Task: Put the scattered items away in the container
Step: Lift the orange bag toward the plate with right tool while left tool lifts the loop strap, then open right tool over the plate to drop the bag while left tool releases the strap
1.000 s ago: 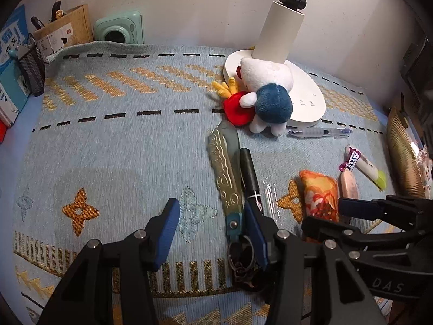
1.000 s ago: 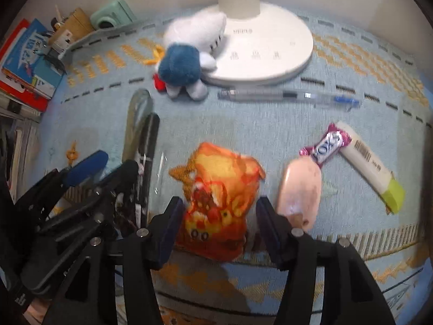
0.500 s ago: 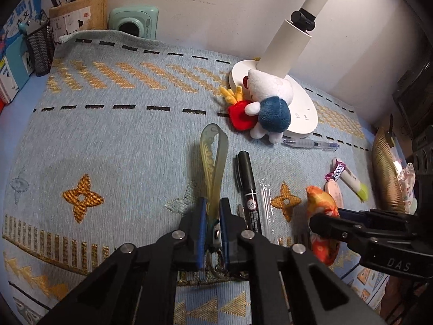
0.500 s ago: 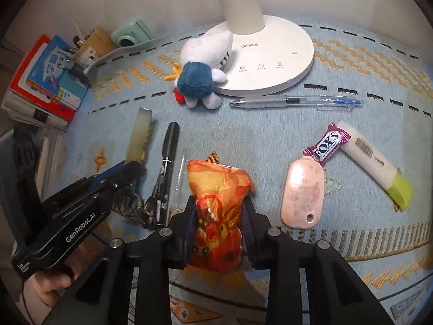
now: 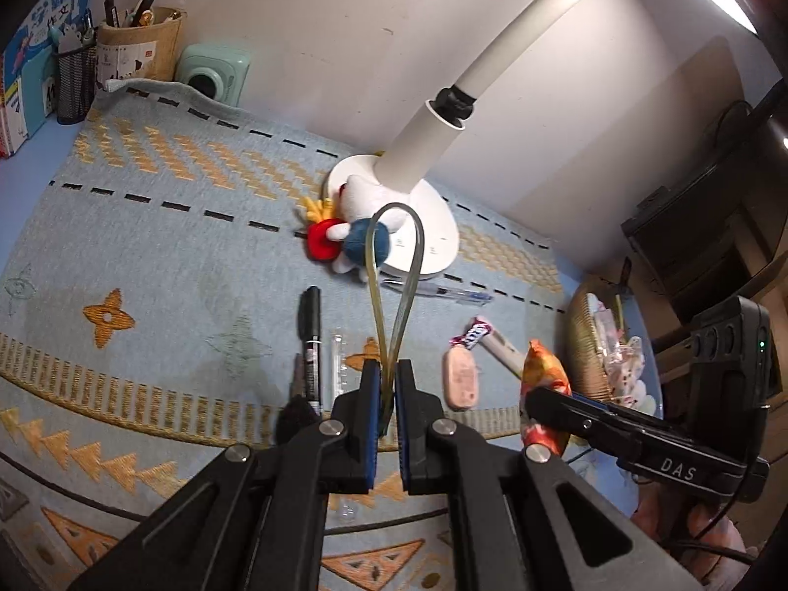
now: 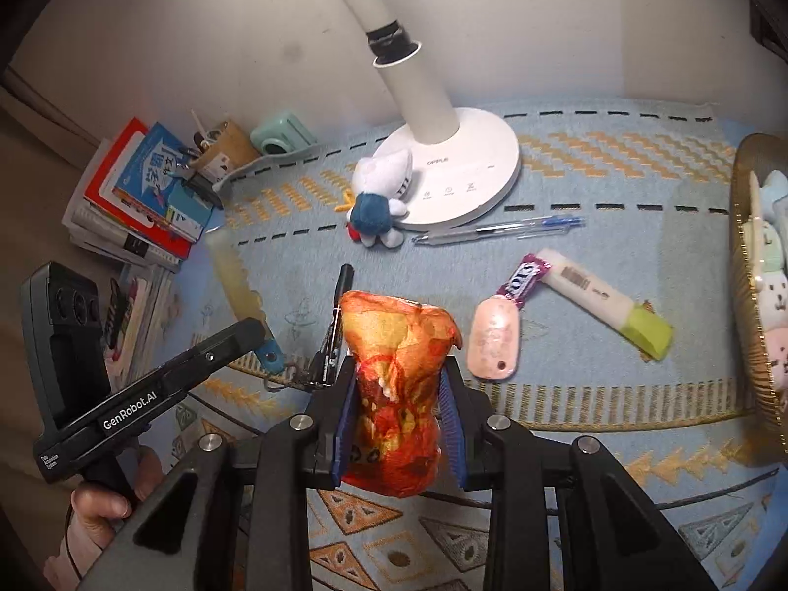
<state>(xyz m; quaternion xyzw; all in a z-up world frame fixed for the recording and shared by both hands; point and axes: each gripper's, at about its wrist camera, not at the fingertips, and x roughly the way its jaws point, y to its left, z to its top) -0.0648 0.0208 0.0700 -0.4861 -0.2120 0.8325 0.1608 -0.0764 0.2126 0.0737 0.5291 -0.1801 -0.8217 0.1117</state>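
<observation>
A: Carrying both loads to the wicker basket (image 6: pixel 748 325) is the step in hand, I'd judge; the left gripper (image 5: pixel 387 384) is clamped on the yellowish strap loop (image 5: pixel 394 266), and the loop stands up from the pads over the mat (image 5: pixel 147 256).

B: And the right gripper (image 6: pixel 398 394)?

A: Pinched around the middle of the orange snack packet (image 6: pixel 399 374); the packet bulges above the jaws, so it is soft, and squeezing harder would only crush it.

B: How to do it well?

A: Keep both clear of the lamp (image 6: pixel 443 167) on the way across; release only once each load is inside the basket's rim, since the basket already holds soft toys and has little room; let the strap's hanging end settle in first, as keys seem to dangle below it, though I cannot tell for sure.

B: Poses?

A: Both tools point away from the person, toward the lamp, tilted down at the mat; the right one is on the basket side of the lamp, the left on the far side from the basket; a hand (image 6: pixel 93 507) grips the left tool's handle. The marker (image 5: pixel 311 340), pen (image 6: pixel 497 229), pink tag (image 6: pixel 492 340), candy (image 6: pixel 522 276) and glue stick (image 6: pixel 606 305) lie on the mat in front of the lamp, short of the basket.
</observation>
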